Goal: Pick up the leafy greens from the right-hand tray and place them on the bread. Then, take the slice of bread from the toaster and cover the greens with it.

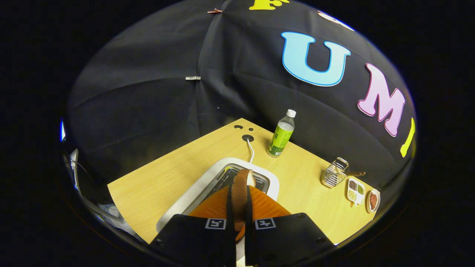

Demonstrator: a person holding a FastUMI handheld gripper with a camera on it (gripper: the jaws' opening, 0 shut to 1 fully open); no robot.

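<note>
My gripper (pixel 239 207) is shut on a slice of bread (pixel 242 185), which stands on edge between the two fingers with its brown crust toward me. The slice hangs over the slots of the white toaster (pixel 207 181), which sits directly below and just ahead of the fingers. A white cord (pixel 250 150) runs from the toaster's back to a hole in the wooden table (pixel 163 178). The lower part of the slice is hidden by the fingers.
A green-labelled bottle (pixel 282 135) stands beyond the toaster to the right. Farther right are a small wire basket (pixel 335 173), a white divided dish (pixel 355 191) with small foods, and a small plate (pixel 373 200) with something reddish.
</note>
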